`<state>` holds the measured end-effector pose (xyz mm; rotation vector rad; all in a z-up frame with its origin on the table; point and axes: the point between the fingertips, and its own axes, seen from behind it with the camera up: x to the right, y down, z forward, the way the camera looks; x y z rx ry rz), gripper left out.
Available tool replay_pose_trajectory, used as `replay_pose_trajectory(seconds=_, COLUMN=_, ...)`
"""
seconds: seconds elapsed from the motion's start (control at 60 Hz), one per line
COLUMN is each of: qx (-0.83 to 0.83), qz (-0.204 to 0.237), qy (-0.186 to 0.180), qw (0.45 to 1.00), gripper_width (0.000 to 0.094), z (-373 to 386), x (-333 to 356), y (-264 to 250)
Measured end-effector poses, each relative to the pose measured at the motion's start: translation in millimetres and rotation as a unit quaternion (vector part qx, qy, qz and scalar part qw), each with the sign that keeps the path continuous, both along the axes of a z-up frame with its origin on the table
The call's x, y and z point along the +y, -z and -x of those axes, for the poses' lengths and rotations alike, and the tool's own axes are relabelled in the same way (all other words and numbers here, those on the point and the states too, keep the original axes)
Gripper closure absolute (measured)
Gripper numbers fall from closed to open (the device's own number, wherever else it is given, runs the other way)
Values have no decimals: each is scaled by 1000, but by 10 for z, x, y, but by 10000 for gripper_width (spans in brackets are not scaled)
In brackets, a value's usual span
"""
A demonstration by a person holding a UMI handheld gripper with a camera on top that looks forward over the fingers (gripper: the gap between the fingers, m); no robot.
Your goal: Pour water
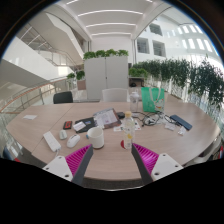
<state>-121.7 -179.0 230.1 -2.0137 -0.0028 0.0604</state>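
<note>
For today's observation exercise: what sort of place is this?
Probably an office atrium or meeting area: a round wooden table strewn with items, white cabinets topped with plants, and upper-floor balconies behind.

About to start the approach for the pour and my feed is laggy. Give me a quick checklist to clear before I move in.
1. Gripper open and holding nothing: ok.
2. White cup upright on the table, just ahead of the fingers: ok.
3. Bottle upright beside the cup: ok.
4. Path to both free of clutter: ok; papers lie beyond them.
5. Bottle cap off: cannot tell.
6. Water level in the bottle: cannot tell.
</note>
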Motion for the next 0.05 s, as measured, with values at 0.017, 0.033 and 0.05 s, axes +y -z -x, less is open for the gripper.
replay_pose_trajectory(seconds=0.017, qx=1, qz=0, qy=-1, qw=1000, gripper_width=89, z=13, x=-39, y=-28)
replay_pose_trajectory(seconds=0.033, qx=0, qz=-2, qy=-1, qw=1000, gripper_width=88, z=37, x=-26, y=-24)
replay_pose_trajectory(seconds=0.05, qx=0, qz=-2, qy=-1, qw=1000, gripper_width=88, z=48, x=-61, y=-51)
